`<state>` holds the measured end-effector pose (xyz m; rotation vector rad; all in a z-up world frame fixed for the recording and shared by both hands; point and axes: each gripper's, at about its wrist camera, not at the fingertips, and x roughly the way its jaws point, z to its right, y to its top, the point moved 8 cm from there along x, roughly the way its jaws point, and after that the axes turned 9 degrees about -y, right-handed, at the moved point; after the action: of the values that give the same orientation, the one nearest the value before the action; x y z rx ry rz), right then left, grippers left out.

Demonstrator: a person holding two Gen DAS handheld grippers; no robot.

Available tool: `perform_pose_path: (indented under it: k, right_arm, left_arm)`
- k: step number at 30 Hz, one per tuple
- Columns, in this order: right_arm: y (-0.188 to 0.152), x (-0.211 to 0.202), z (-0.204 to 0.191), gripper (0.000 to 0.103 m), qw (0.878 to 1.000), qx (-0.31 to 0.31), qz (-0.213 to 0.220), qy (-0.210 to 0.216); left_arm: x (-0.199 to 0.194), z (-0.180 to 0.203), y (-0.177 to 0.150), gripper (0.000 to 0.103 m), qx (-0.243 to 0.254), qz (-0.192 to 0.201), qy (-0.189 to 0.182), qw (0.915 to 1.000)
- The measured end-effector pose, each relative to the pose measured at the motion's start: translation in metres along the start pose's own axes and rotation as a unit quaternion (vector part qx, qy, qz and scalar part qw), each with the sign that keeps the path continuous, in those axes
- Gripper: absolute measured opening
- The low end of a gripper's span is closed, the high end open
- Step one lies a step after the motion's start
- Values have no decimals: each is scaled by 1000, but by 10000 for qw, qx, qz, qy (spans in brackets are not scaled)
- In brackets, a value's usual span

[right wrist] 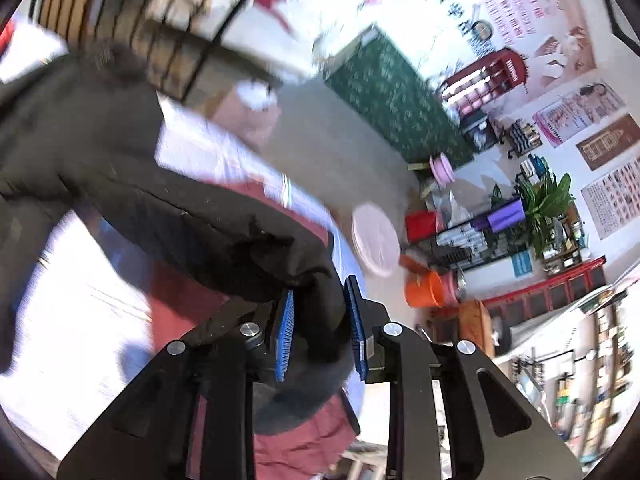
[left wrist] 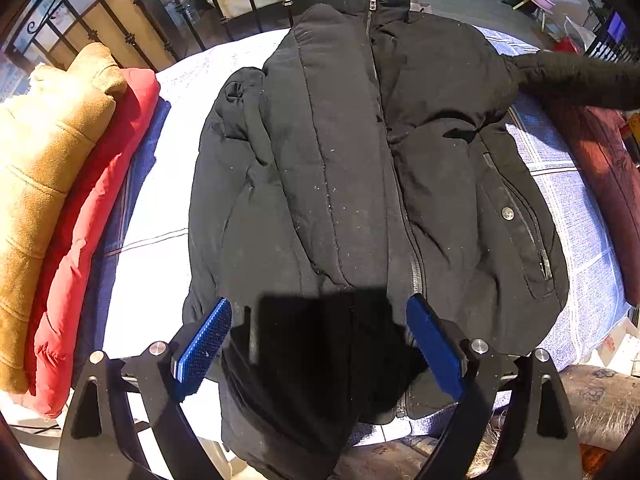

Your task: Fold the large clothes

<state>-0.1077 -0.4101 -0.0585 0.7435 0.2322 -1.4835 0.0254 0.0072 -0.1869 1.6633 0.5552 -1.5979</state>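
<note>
A black padded jacket [left wrist: 360, 168] lies front up and zipped on a pale bedspread [left wrist: 160, 208], collar toward the far rail. One sleeve is folded in over its left side. My left gripper [left wrist: 320, 336] hovers open above the hem, its blue pads well apart with only the jacket below them. The other sleeve [left wrist: 580, 80] stretches off to the right, lifted off the bed. In the right wrist view my right gripper [right wrist: 320, 328] is shut on that sleeve's cuff [right wrist: 316, 320], and the sleeve [right wrist: 160, 200] runs away to the upper left. That view is blurred.
A tan coat [left wrist: 48, 168] and a red padded jacket [left wrist: 92, 220] lie stacked at the bed's left edge. A dark red garment [left wrist: 608, 176] lies at the right edge. A black metal bed rail [left wrist: 180, 20] closes the far side. Buckets [right wrist: 428, 288], shelves and a plant [right wrist: 548, 200] stand on the floor beyond.
</note>
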Motion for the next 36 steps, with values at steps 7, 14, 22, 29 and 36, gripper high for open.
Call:
perform_pose_path:
  k: [7,14,22,29,36]
  right_arm:
    - [-81,52,-48,78,9763,1175,-1594,871]
    - [-75,-11,-63,90,9672,1894,-1186,1207]
    - [-53,-43,-128,90,9081,2751,-1733,2639]
    - [-52,-95,-203,90,8988,2187,-1928,3274]
    - [-44,-106,-206,90,9004,2124,-1821,3331]
  left_arm:
    - [-1,7,-3,90,97,-35,46,9999]
    - [18,10,-5,89,175,-335,245,9990]
    - [35,1,-1,23,138,-432,152,9989]
    - [8,-10,10,6,190,-104,204,9996]
    - [-99,-101,93,5,-62,1166,891,9892]
